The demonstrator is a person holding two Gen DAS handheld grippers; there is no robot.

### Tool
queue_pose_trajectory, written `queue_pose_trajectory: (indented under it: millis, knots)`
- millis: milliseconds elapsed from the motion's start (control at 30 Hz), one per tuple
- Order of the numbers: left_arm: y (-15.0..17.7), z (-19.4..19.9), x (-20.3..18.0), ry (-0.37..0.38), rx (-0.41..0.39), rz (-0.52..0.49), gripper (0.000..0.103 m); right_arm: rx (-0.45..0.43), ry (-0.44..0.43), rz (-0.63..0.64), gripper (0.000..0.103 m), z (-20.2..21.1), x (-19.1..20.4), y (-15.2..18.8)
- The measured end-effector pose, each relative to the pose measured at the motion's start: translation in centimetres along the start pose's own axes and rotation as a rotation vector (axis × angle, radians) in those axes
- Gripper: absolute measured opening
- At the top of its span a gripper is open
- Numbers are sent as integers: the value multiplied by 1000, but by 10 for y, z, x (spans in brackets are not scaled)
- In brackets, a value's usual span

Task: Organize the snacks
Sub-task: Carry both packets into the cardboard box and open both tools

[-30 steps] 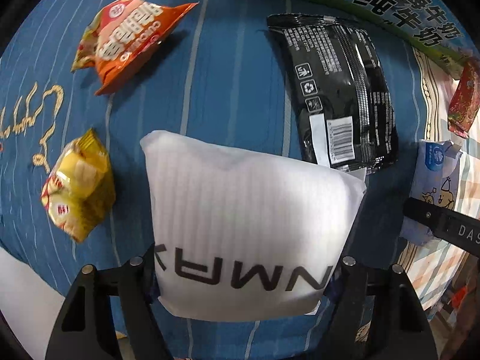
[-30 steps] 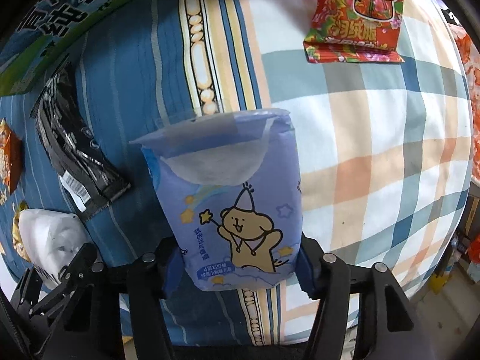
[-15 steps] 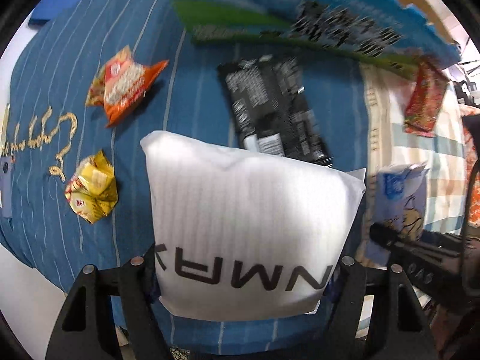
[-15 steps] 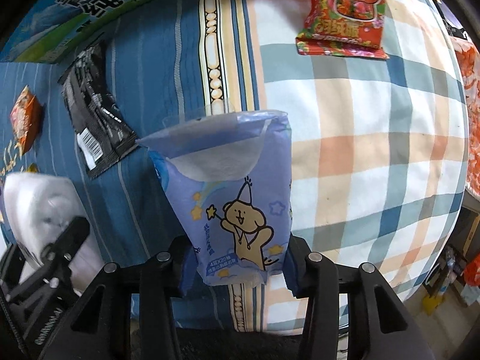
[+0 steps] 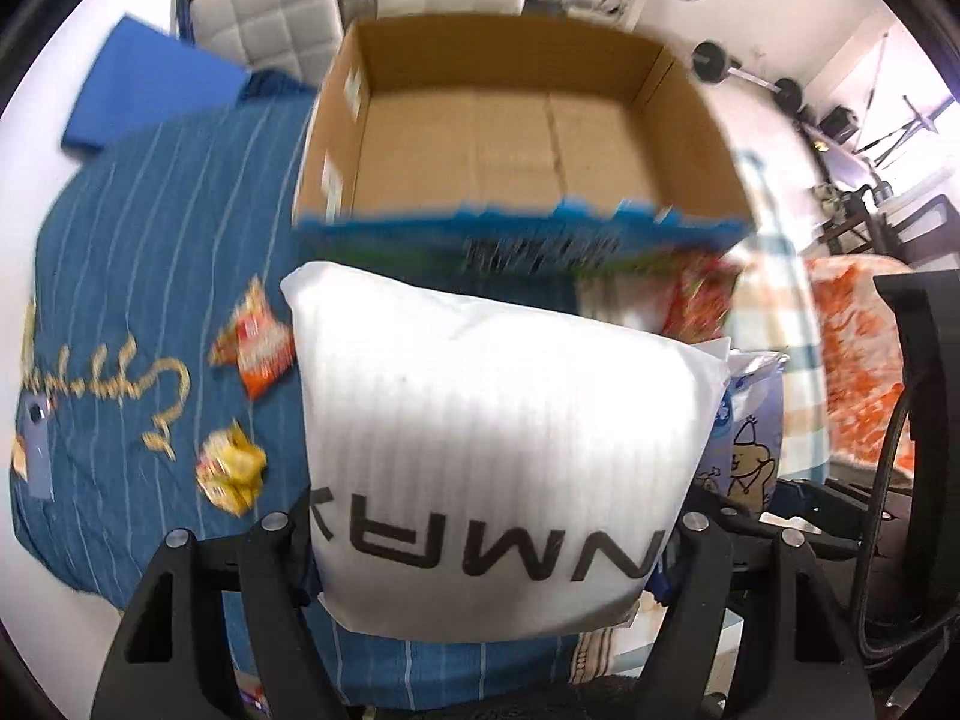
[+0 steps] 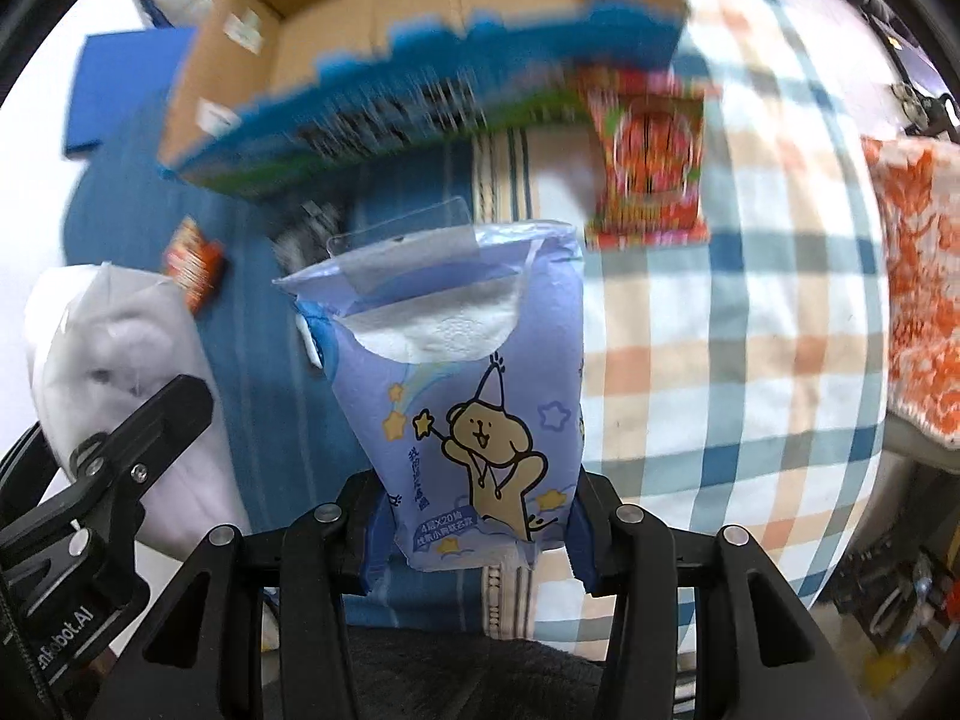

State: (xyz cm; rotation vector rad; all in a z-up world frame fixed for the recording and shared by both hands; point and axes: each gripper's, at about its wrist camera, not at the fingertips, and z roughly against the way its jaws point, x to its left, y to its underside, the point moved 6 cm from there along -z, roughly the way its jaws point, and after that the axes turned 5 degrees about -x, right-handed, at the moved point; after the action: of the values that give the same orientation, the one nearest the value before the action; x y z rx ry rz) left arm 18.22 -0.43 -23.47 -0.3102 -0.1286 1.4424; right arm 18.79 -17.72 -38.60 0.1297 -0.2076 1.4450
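Note:
My left gripper (image 5: 480,546) is shut on a white pack (image 5: 492,444) with black lettering, held above the bed. My right gripper (image 6: 474,534) is shut on a purple tissue pack (image 6: 462,396) with a cartoon bear; its top flap is open. An open cardboard box (image 5: 522,138) with a blue printed front stands ahead, its inside bare; the right wrist view shows the box (image 6: 420,42) too. An orange snack bag (image 5: 261,339) and a yellow snack bag (image 5: 231,468) lie on the blue bedspread at left. A red snack bag (image 6: 648,174) lies on the plaid sheet beside the box.
A blue pad (image 5: 150,90) and a white tufted headboard (image 5: 270,18) are behind the box. An orange patterned cloth (image 6: 918,288) covers the right side. Barbell weights (image 5: 744,72) and shelving stand at the far right. The black bag (image 6: 312,222) shows blurred below the box.
Both grippers have lifted and tilted up with their packs. The view went from the bed surface to the open box and the room behind. The black bag has dropped almost out of sight.

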Motion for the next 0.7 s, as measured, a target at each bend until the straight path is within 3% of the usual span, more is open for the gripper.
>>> queue_pose_trajectory:
  millis: [367, 567, 700]
  knots:
    - [-99, 15, -2, 59, -102, -17, 74, -154, -74, 30, 49, 117, 17, -31]
    - [-159, -10, 7, 85, -74, 2, 74, -194, -78, 3, 49, 146, 14, -66]
    - [-201, -50, 10, 113, -2, 27, 74, -187, -56, -20, 49, 146, 7, -100]
